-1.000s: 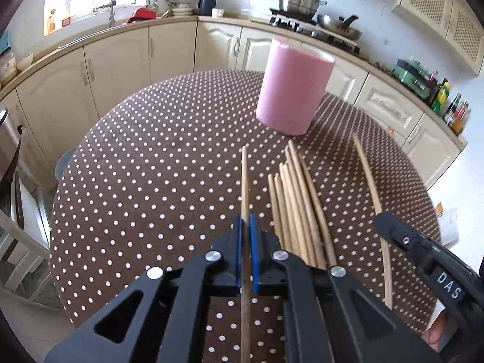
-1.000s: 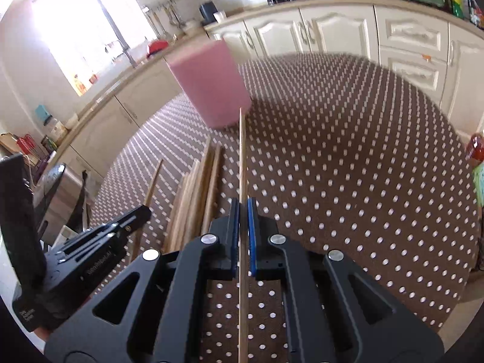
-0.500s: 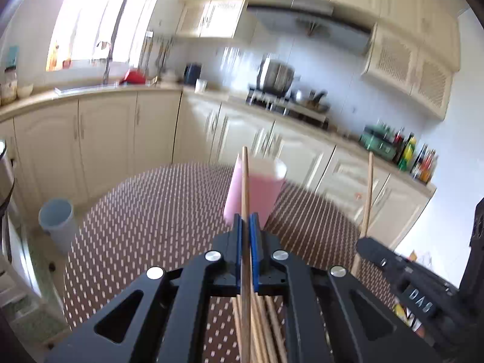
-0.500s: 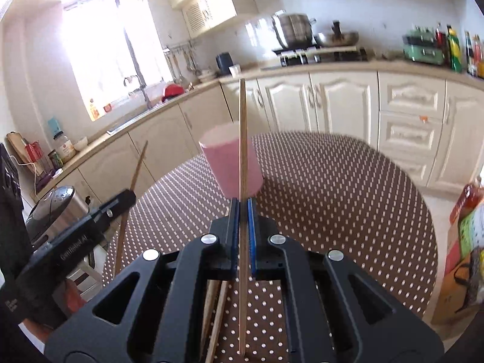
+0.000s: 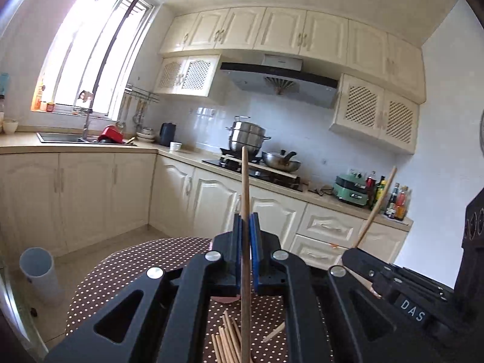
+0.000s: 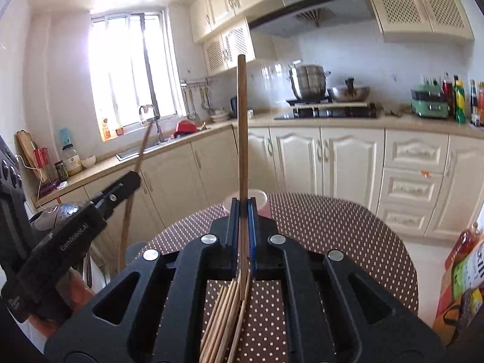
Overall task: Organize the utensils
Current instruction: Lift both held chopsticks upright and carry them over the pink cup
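Wooden chopstick (image 5: 245,181) clamped upright in each claw; pile (image 6: 224,317) below.

Two wooden chopsticks (image 5: 245,187) (image 6: 242,121) upright, off table; remaining bundle (image 6: 225,311) lying flat; pink cup (image 6: 261,202) upright.

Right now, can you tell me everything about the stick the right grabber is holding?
It is a single chopstick, long, thin and straight, brown like plain wood, with a flat-cut top end. The right gripper clamps it between its blue-edged pads, well below the middle, so most of it points upward and a short bit hangs underneath, above the pile of loose chopsticks on the dotted table. It touches only the pads. The pink cup stands just behind it.
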`<action>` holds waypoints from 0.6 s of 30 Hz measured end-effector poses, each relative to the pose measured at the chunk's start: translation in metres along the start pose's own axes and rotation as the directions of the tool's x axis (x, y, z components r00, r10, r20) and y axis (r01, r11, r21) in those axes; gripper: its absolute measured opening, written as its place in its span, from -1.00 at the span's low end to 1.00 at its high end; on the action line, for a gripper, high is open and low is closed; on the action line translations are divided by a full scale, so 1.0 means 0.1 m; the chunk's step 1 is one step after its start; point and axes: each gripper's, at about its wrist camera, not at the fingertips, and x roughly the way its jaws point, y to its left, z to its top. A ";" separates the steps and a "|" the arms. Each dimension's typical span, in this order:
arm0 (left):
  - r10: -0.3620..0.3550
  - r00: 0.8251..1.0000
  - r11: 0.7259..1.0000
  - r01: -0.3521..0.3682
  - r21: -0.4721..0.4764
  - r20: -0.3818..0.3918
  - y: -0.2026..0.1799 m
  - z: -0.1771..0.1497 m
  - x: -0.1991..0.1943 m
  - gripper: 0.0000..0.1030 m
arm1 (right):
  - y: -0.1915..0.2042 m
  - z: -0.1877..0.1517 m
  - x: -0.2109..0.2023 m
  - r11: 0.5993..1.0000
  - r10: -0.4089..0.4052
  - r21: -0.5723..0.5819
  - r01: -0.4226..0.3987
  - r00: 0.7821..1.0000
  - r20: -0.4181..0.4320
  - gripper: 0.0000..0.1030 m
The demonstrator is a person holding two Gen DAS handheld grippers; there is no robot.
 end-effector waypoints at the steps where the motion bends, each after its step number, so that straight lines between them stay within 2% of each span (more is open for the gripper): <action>1: -0.010 1.000 1.000 0.010 0.002 0.003 -0.01 0.01 0.00 -0.89 | 0.01 0.02 -0.01 1.000 0.001 -0.008 -0.001 1.000 0.005 -0.88; 5: -0.027 1.000 0.999 0.026 0.033 0.004 -0.06 -0.04 0.01 -0.89 | 0.05 0.06 0.00 1.000 0.004 -0.022 -0.004 1.000 0.015 -0.88; 11: -0.008 1.000 0.997 0.008 0.078 -0.003 -0.16 -0.09 0.11 -0.89 | -0.01 0.10 0.05 1.000 -0.008 -0.012 0.008 1.000 0.016 -0.88; 18: 0.015 1.000 0.996 -0.013 0.090 -0.018 -0.22 0.05 0.47 -0.89 | -0.07 0.25 0.21 1.000 -0.013 -0.016 0.013 0.999 0.032 -0.88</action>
